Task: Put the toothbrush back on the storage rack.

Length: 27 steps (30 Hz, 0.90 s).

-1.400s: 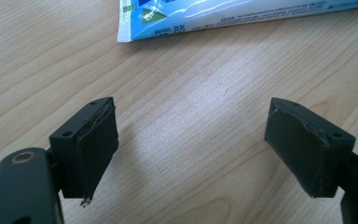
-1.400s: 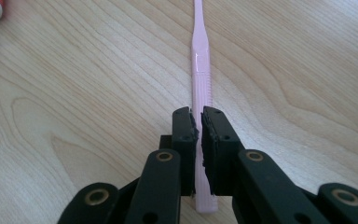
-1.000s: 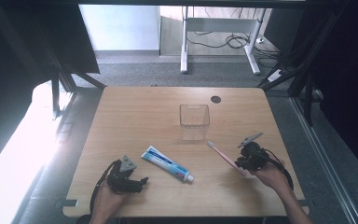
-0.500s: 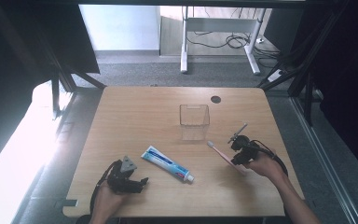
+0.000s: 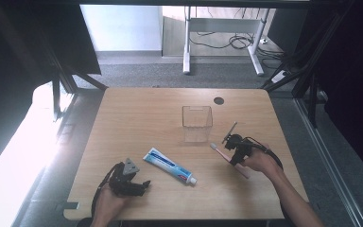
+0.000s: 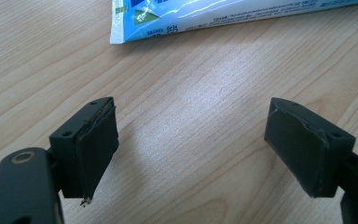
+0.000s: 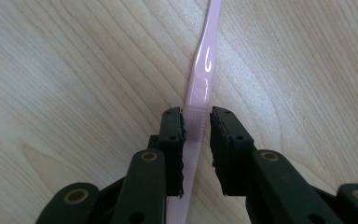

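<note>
1. Toothbrush, pink plastic, slim handle (image 7: 200,88), lies flat on our light wooden table (image 5: 137,123), right of centre, just in front of the clear square plastic cup (image 5: 197,122).
2. Our right gripper (image 7: 196,122) straddles the handle: jaws narrowed to a slim gap, the left pad about touching it, a sliver of clearance at the right pad. We can't tell whether it is clamped.
3. Our left gripper (image 6: 191,140) sits low at the table's near-left edge, jaws wide apart, bare wood between them.
4. Blue-and-white toothpaste tube (image 5: 170,165) lies between both grippers, its flat end just ahead of the left jaws.
</note>
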### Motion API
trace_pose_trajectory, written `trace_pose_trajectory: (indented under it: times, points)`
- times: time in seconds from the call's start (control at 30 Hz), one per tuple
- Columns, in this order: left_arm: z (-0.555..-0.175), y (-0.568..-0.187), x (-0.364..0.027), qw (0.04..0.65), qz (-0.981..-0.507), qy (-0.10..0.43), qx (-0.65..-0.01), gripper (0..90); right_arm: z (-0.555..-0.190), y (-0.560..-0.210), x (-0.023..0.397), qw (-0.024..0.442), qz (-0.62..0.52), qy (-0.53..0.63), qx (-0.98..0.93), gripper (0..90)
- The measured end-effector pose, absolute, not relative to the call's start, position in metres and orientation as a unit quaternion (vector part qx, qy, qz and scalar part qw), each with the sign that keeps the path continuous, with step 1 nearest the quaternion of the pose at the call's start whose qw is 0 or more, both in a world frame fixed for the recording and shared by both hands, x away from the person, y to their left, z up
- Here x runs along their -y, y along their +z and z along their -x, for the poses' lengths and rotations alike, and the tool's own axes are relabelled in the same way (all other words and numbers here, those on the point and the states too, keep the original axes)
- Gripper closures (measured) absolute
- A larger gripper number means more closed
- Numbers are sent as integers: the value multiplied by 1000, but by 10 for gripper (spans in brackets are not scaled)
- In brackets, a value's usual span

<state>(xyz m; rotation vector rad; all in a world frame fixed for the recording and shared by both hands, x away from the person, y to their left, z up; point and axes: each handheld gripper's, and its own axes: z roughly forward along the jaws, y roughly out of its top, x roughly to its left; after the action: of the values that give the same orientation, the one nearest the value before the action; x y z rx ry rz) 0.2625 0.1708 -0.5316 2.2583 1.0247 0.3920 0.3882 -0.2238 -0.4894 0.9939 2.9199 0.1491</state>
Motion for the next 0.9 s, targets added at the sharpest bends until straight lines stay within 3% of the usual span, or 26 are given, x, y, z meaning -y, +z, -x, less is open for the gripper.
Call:
trace_pose_trajectory:
  times: [0.9]
  points:
    - [-262, -532, -169, 306, -859, 150, -384, 175, -399, -495, 214, 9, -330, 18, -944, 792]
